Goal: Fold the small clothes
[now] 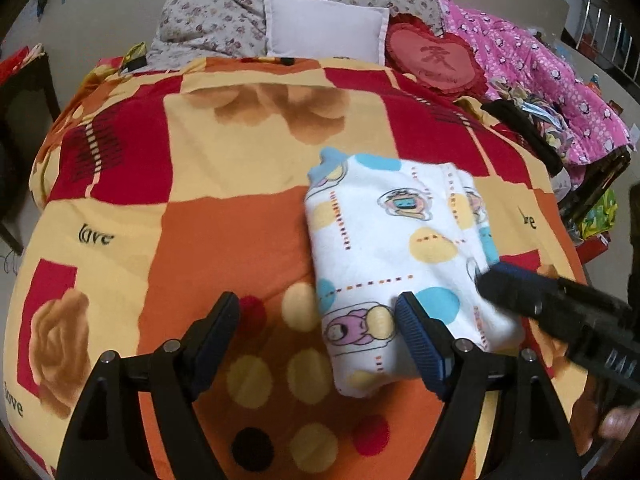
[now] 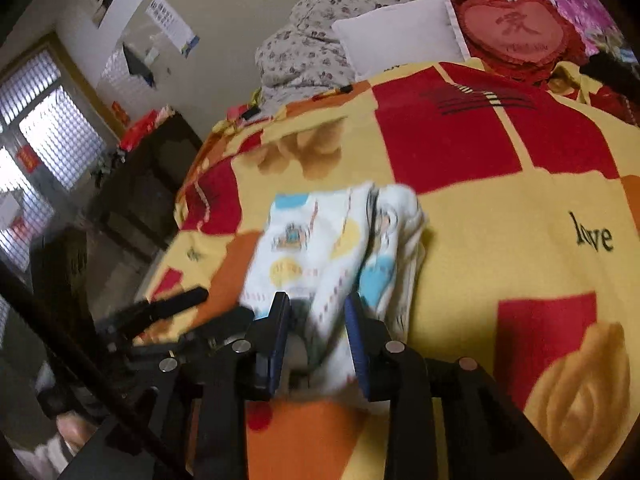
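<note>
A small white garment with cartoon prints and blue and yellow dots lies folded into a compact block on the patchwork bedspread. My left gripper is open, its right finger resting against the garment's near edge and its left finger over bare bedspread. My right gripper has its jaws closed in on the near edge of the garment, with cloth between the pads. It also shows in the left wrist view, at the garment's right side.
At the head of the bed lie a floral quilt, a white pillow, a red heart cushion and a pink blanket. A dark cabinet stands beside the bed near a window.
</note>
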Tool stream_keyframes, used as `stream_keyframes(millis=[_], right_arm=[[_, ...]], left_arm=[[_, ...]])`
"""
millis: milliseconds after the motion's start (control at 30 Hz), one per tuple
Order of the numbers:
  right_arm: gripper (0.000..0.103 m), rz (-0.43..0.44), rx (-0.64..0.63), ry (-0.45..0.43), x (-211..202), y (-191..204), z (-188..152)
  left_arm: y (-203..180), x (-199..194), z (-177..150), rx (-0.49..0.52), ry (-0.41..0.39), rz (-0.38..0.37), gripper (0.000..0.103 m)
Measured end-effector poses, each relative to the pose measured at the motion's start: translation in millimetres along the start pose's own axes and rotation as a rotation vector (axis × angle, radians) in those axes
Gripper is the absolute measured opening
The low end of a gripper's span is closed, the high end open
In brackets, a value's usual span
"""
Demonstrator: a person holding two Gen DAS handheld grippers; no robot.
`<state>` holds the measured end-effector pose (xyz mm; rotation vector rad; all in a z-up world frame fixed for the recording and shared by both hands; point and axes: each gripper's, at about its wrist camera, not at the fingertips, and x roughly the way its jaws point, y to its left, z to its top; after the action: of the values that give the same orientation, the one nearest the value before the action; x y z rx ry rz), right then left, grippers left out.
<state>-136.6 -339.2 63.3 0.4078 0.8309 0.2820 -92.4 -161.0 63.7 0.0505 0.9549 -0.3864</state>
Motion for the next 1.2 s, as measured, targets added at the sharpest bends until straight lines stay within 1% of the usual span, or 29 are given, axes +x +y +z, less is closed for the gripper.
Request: stream_keyframes(millis=[67,100,200,367,500,567,600,633,667,767,833,933,1000,1067,1133,1200], right_arm=[[0.031,-0.041,-0.009,0.017,4,-2,-8],[0.031,-0.060,-0.008,0.023,7,-5,-12],[0.031,-0.089,-0.010,0.031,17,-12,-20],[0.031,-0.076,0.004,0.002,23,-20,-24],[0.034,-0.050,0.035,-0.019,11,-19,-23],[0.039,-0.042,0.036,-0.043,2,-15,-24],[0.043,-0.048,0.029,-0.053,-3,-11,-25],[0.050,-0.058,0.026,-0.059,-6,-7,-25],[0.052,-0.068,0.025,-0.067,-10,-4,-25],[0.052,-0.076,0.016,-0.103,-23,4,-26],[0.057,-0.090,0.013,-0.120,-29,10,-26],[0.061,-0.147,-0.024,-0.142,-35,22,-25],[0.063,-0.178,-0.038,-0.155,-39,29,-25],[0.068,-0.194,-0.043,-0.172,-43,32,-26],[0.076,-0.220,-0.051,-0.188,-47,37,-28],[0.078,-0.235,-0.062,-0.199,-50,41,-29]], left_arm=[[0,4,-2,-0.004,0.003,-0.007,0.080],[-1,5,-3,-0.003,0.004,-0.004,0.081],[-5,11,-6,0.004,0.000,0.007,0.083],[-6,11,-6,-0.007,-0.016,0.011,0.083],[-6,1,-10,-0.015,-0.046,0.030,0.083],[-4,-5,-11,-0.028,-0.058,0.036,0.083],[-3,-7,-11,-0.031,-0.060,0.037,0.083],[-1,-11,-12,-0.035,-0.064,0.042,0.083],[0,-13,-12,-0.038,-0.069,0.047,0.083],[4,-25,-13,-0.046,-0.087,0.059,0.083],[6,-31,-14,-0.048,-0.095,0.072,0.083],[8,-43,-16,-0.042,-0.126,0.100,0.084],[10,-50,-17,-0.050,-0.138,0.104,0.084],[13,-56,-18,-0.060,-0.143,0.106,0.084],[15,-63,-19,-0.071,-0.162,0.113,0.084],[16,-69,-20,-0.079,-0.181,0.116,0.084]])
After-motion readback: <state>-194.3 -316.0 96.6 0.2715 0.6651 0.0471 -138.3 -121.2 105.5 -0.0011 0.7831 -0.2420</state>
